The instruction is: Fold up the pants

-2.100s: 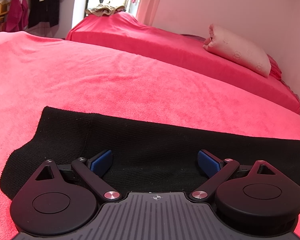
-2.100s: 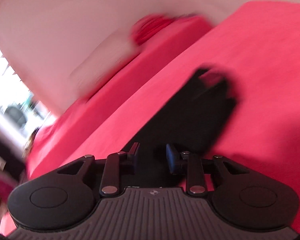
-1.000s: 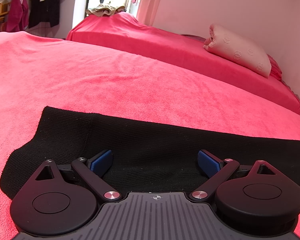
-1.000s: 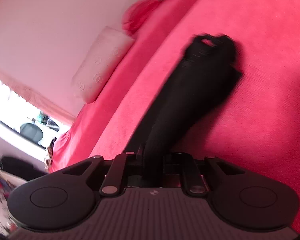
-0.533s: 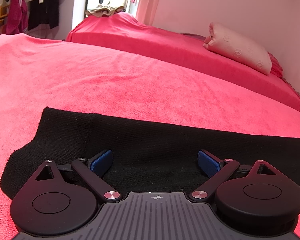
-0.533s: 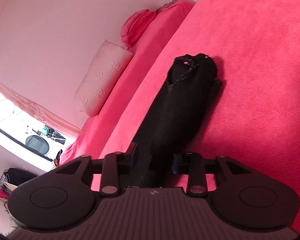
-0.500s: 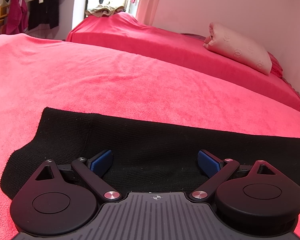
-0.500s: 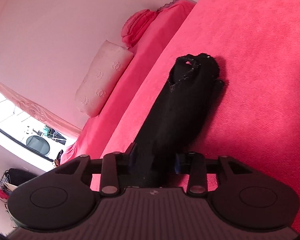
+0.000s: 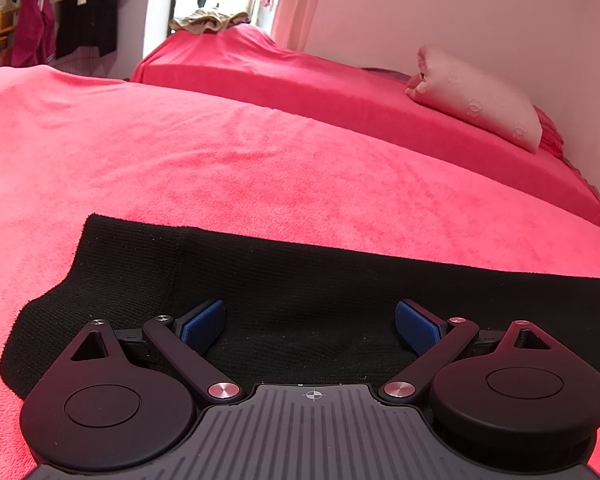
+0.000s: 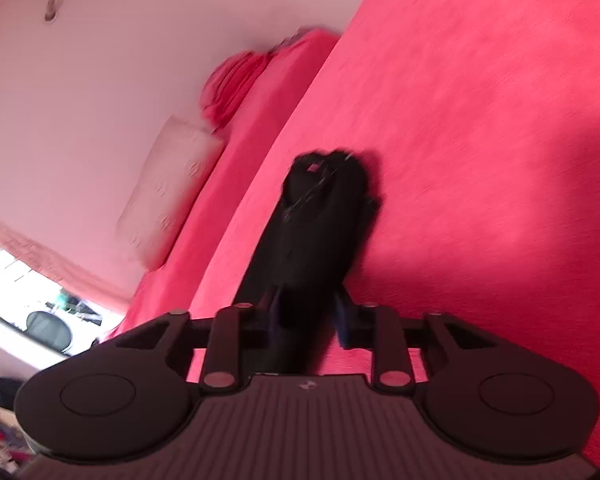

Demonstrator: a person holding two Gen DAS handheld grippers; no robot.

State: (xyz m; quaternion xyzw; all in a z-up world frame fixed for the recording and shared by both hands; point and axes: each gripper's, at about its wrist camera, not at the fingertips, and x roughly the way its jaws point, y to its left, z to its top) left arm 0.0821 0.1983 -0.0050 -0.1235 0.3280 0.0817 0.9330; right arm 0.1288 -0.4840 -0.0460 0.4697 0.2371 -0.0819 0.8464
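Black knit pants [image 9: 300,280] lie flat on a red blanket [image 9: 220,160]; their left end with a wide band is at the left of the left wrist view. My left gripper [image 9: 310,326] is open, its blue pads low over the cloth and apart. In the right wrist view, my right gripper [image 10: 308,316] has the bunched end of the pants [image 10: 320,220] between its fingers; the cloth runs away from it toward the far leg opening. The jaws have parted a little around the cloth and the frame is blurred.
A second red bed [image 9: 340,92] with a pale pillow [image 9: 480,96] stands along the wall behind. Clothes hang at the far left [image 9: 60,12]. The pillow also shows in the right wrist view [image 10: 168,188]. A window is at the lower left there.
The right gripper has turned and lifted with the pants end, and its fingers have spread slightly in the last half second. The left gripper has stayed still and open.
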